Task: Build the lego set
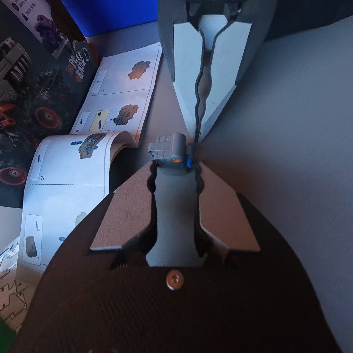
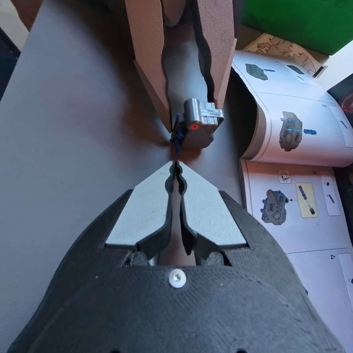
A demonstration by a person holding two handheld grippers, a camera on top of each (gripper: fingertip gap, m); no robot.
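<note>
A grey lego motor block (image 1: 170, 152) with an orange hub and blue pins is held between the brown fingers of my left gripper (image 1: 174, 166), just above the grey table (image 1: 286, 172). In the right wrist view the block (image 2: 198, 126) sits between those brown fingers, with the left gripper (image 2: 193, 116) coming in from the top. A blue pin (image 2: 178, 141) sticks out of the block's side. My right gripper (image 2: 175, 163), with grey-white fingers, is shut with its tips just short of the pin's end. It enters the left wrist view (image 1: 195, 143) from the top. I cannot tell whether it touches the pin.
An open instruction booklet (image 1: 76, 172) lies beside the block and also shows in the right wrist view (image 2: 286, 133). The dark lego box (image 1: 38, 95) lies past it. A blue object (image 1: 114, 15), a green box (image 2: 296, 23) and a sheet of outlines (image 2: 277, 45) stand at the edges. My left and right fingertips are right by each other. The right tips stand about 30 centimeters off the blue object (image 1: 114, 15).
</note>
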